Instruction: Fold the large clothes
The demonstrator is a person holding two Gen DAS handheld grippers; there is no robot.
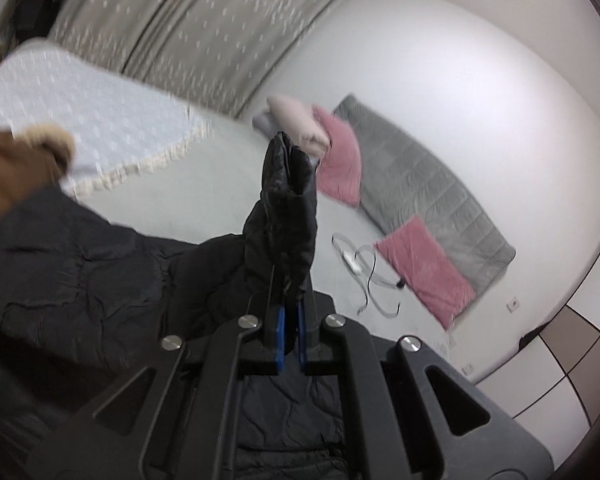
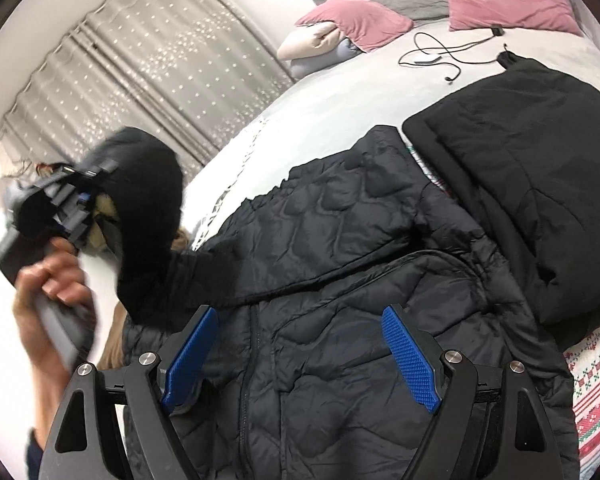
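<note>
A bed point(image 2: 332, 92) fills both views, with a black quilted puffer jacket point(image 2: 340, 280) spread across it directly beneath the right gripper point(image 2: 300, 356), whose blue jaws stand wide apart, gripping nothing. The left gripper point(image 1: 290, 300) is clenched on the jacket's sleeve cuff point(image 1: 288, 184), lifting it above the bed. Ahead lie two pink pillows point(image 1: 340, 160).

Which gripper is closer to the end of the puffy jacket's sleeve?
Left. The left gripper is shut on the sleeve cuff, lifting it off the bed. The right gripper is open, hovering over the jacket near its zip, touching nothing.
</note>
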